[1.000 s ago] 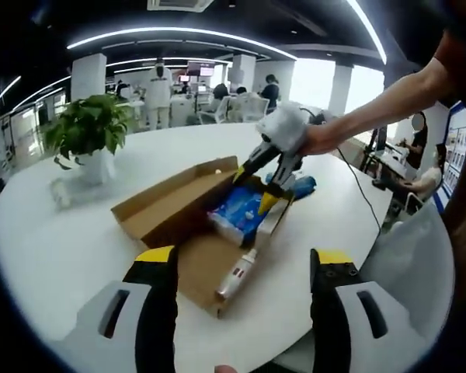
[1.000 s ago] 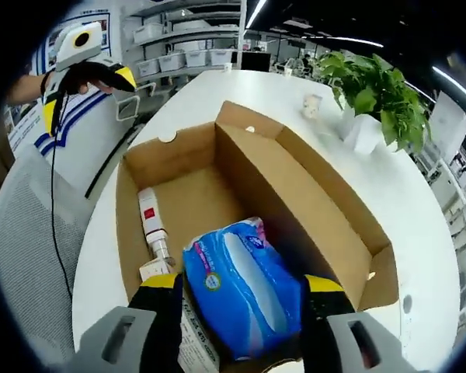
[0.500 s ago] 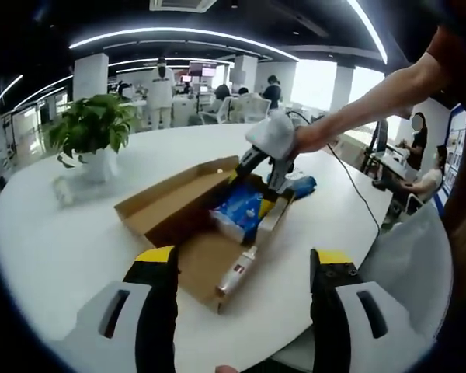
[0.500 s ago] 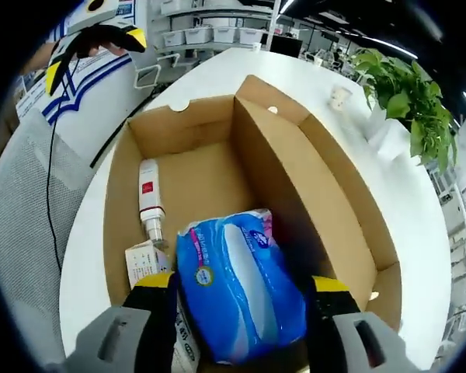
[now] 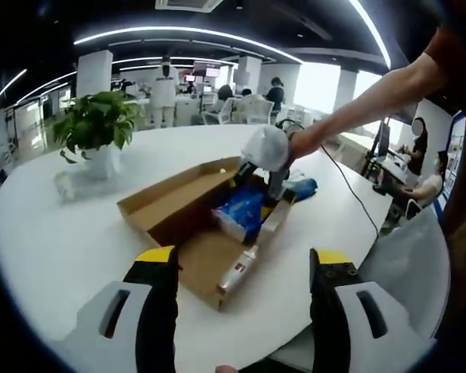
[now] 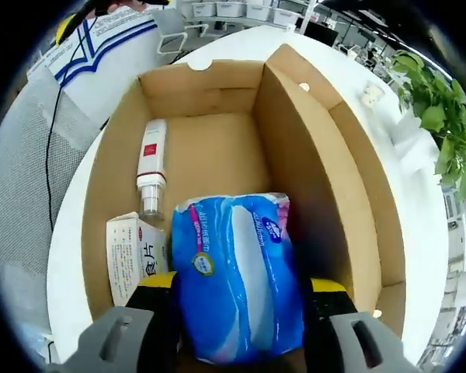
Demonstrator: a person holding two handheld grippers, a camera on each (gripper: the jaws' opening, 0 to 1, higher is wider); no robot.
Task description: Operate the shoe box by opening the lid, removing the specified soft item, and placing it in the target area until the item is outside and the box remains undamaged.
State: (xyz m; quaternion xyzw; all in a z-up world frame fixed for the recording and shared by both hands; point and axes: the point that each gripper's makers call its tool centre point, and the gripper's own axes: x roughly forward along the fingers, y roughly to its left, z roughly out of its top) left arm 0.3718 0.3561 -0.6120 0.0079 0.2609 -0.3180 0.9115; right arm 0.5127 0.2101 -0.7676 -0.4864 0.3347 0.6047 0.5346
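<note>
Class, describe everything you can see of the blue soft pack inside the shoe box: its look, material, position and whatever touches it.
The blue soft pack looks like a glossy plastic wrapper, pillowy, with a white band down its middle, a small round label and pink at one edge. It lies inside the open cardboard shoe box, beside a small white carton and a white bottle. The right gripper has its yellow-tipped jaws at either side of it, apparently gripping.

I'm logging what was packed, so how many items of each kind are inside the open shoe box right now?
Blue soft pack: 1
White bottle with red label: 1
Small white carton: 1
Total: 3, all in the shoe box.
</note>
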